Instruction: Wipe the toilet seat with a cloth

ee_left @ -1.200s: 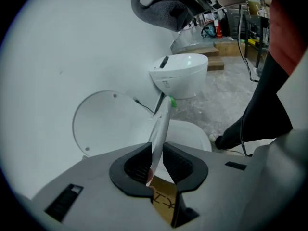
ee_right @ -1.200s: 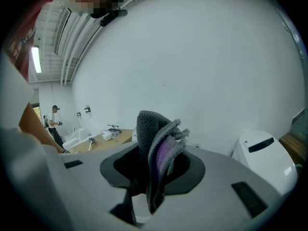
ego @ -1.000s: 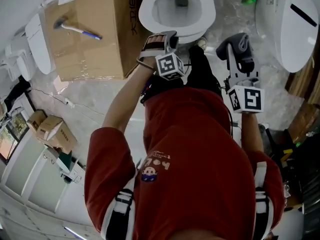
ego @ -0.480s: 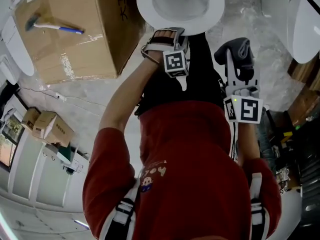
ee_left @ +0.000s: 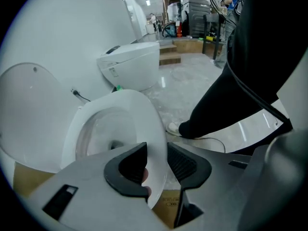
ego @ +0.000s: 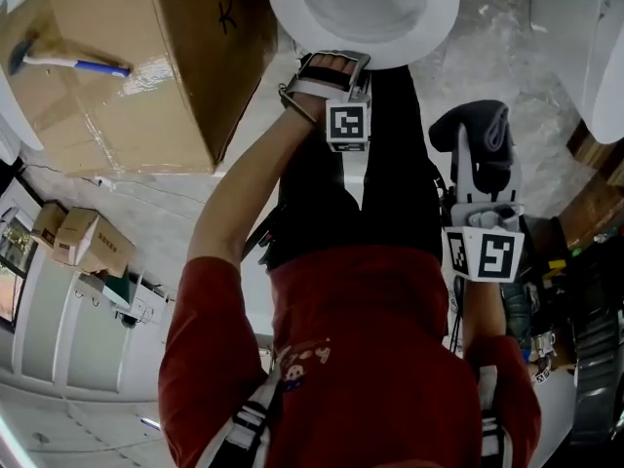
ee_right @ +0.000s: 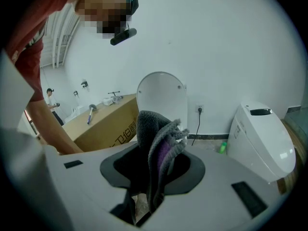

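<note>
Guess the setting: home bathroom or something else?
Probably a workshop or warehouse, not a bathroom: the open toilet has a second toilet nearby and a big cardboard box beside it.

Laid with pale glossy floor (ego: 146,213); bounded by plain white wall (ee_right: 216,42). Furnished with large cardboard box (ego: 127,105) at left, second toilet unit (ee_right: 262,138) at right.

The cloth (ee_right: 156,143) is dark grey with a purple inner fold. The toilet seat (ego: 444,13) is plain white. The cardboard box (ego: 117,105) is brown with black print; the person's shirt (ego: 380,359) is red, the trousers (ego: 390,193) black.
</note>
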The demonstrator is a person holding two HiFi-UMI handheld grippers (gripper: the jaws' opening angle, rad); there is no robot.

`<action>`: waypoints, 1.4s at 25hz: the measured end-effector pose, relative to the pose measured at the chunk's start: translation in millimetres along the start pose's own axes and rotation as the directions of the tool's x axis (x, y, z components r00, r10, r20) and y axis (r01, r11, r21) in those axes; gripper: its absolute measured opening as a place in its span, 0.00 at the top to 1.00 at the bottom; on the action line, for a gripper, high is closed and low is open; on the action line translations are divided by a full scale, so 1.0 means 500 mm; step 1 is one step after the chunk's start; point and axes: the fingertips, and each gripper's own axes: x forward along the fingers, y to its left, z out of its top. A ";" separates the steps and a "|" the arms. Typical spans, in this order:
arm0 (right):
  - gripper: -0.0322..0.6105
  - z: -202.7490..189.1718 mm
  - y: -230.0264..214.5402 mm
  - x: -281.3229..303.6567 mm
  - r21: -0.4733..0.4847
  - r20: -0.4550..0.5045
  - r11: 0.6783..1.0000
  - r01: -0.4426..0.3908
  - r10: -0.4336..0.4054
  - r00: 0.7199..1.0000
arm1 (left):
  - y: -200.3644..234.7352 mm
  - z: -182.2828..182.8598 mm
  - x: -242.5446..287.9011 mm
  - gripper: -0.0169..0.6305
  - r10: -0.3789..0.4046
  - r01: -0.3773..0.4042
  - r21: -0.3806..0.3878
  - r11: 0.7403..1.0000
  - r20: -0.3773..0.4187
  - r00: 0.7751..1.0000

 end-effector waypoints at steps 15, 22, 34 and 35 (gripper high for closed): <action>0.77 -0.065 -0.020 0.066 0.000 -0.047 1.000 -0.029 0.029 0.998 | -0.028 -0.038 0.112 0.76 -0.006 0.006 -0.011 1.000 0.005 1.000; 0.77 -0.040 -0.011 0.100 -0.014 -0.037 0.998 -0.065 0.064 0.997 | -0.032 -0.038 0.106 0.76 -0.032 0.035 -0.065 0.997 0.037 0.999; 0.77 0.009 -0.018 0.229 -0.085 0.014 0.990 -0.115 0.117 0.993 | 0.202 -0.054 -0.086 0.94 0.387 -0.172 -0.598 0.783 0.251 0.887; 0.77 0.015 -0.018 0.251 -0.101 0.018 0.988 -0.119 0.122 0.992 | 0.236 -0.063 -0.108 0.95 0.441 -0.191 -0.646 0.739 0.249 0.862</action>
